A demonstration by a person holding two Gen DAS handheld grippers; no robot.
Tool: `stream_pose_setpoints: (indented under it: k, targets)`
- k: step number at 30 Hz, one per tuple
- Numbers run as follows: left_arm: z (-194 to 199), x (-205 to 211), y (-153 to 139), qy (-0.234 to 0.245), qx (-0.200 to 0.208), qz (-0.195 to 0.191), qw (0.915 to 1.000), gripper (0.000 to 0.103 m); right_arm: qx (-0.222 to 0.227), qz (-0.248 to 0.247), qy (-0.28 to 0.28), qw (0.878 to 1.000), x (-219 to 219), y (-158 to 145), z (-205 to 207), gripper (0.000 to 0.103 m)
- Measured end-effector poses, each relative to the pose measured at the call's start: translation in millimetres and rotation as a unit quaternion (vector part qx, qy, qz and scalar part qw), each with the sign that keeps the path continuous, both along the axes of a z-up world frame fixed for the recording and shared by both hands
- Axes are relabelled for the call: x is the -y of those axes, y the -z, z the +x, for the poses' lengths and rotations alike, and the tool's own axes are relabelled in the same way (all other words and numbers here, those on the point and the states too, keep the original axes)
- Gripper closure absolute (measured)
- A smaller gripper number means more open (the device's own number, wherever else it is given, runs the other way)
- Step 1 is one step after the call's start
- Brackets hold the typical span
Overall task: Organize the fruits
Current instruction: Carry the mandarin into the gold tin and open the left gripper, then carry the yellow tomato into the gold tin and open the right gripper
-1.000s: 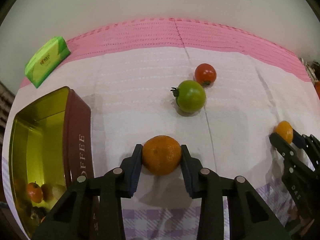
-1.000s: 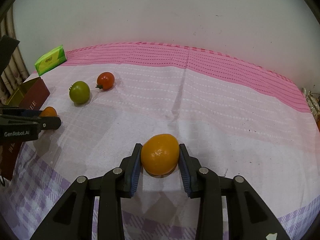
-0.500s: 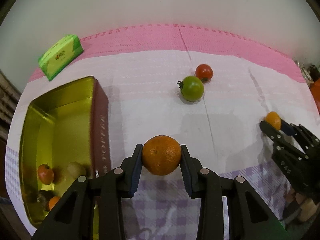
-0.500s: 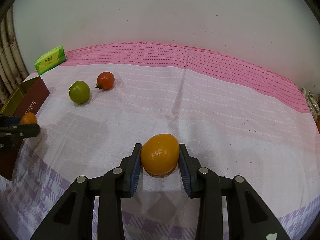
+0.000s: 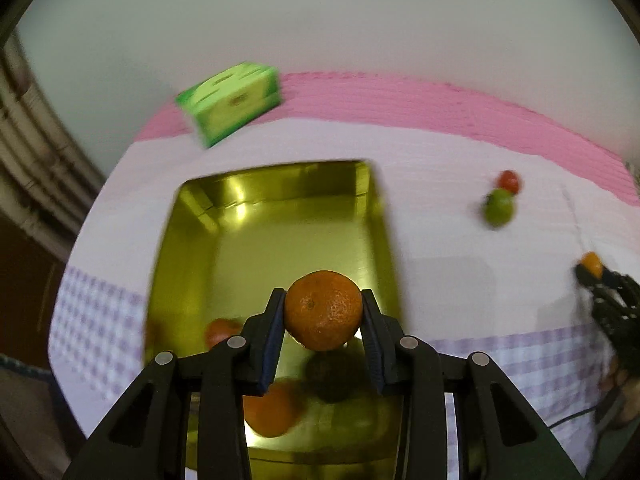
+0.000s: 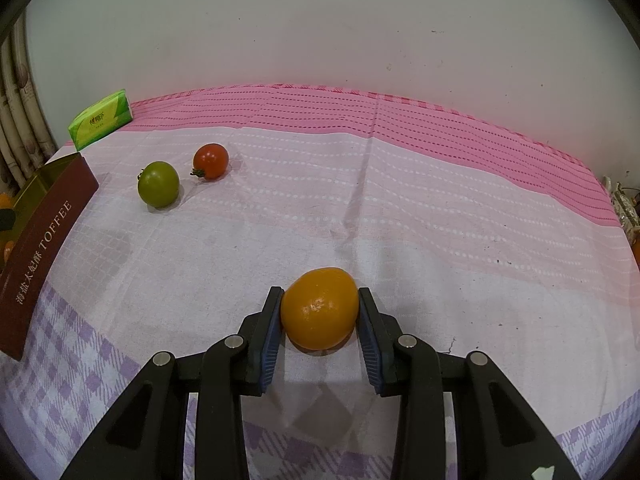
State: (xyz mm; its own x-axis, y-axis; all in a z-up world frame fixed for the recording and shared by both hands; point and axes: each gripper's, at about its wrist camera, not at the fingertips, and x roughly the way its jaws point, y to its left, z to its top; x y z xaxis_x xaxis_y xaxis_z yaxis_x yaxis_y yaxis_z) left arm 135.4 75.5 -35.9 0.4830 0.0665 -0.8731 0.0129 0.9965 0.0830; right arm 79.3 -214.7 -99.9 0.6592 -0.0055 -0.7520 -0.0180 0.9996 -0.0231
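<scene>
Two grippers, each clamped on a fruit. My left gripper (image 5: 323, 316) pinches a mandarin (image 5: 323, 310) between both pads, and the fruit hangs in the air above the tin (image 5: 372, 216), over its near end. Below and behind my fingers, on the gold floor of the tin, I make out several fruits: a red one (image 5: 218, 330) just left of the left finger, and an orange one (image 5: 272, 412) under the fingers. That view is smeared by motion, so the dark and greenish shapes beside them are probably more fruit, but I cannot say which. Past the far end of the tin sits a green tissue pack (image 5: 230, 104) on the pink band of the cloth (image 5: 440, 216).

My right gripper (image 6: 320, 310) grips a yellow-orange fruit (image 6: 319, 308), both pads pressed to its sides; it sits low over the cloth and seems to rest on it. Far ahead and to the left of those fingers lie a green tomato (image 6: 158, 184) and a red tomato (image 6: 211, 161), close together but apart, both on the cloth outside the tin. The tin's brown side, lettered TOFFEE, stands at the left edge of that view, well left of my fingers.
</scene>
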Motion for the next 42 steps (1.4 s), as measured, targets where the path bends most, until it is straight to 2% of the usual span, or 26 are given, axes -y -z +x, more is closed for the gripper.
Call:
stream_pose_setpoints:
  k: [5,16,19,26,37,40,42]
  targets:
    - [-8.1,-32.5,14.7,-0.025,-0.017,0.006,0.9995,0.066,0.000,-0.001,0.000,1.000,0.6,0.1,0.1,0.069]
    - [-18.0,-45.9,33.1,-0.026,-0.038,0.005,0.9989,0.066,0.000,-0.007,0.000,1.000,2.1,1.2,1.5,0.069]
    - [-20.3,-43.5,33.6,-0.019,-0.033,0.020,0.9991,0.065,0.000,-0.010,0.000,1.000,1.8,1.3,1.6,0.069]
    - [-21.2,-41.1,34.6,-0.015,-0.031,0.028,0.9990,0.065,0.001,-0.015,0.001,1.000,-1.3,1.1,1.2,0.069]
    - [-22.9,-42.7,35.8,-0.010,-0.036,0.006,0.9993,0.060,0.001,-0.012,0.000,1.000,-1.5,1.2,1.8,0.069]
    - [-25.0,-40.9,30.8,-0.007,-0.025,0.008,0.9996,0.060,0.001,-0.012,0.000,1.000,-1.8,0.6,0.9,0.069]
    - [-27.3,-41.5,24.5,-0.008,-0.015,0.003,0.9999,0.055,0.001,-0.013,0.000,1.000,-2.0,0.6,0.8,0.069]
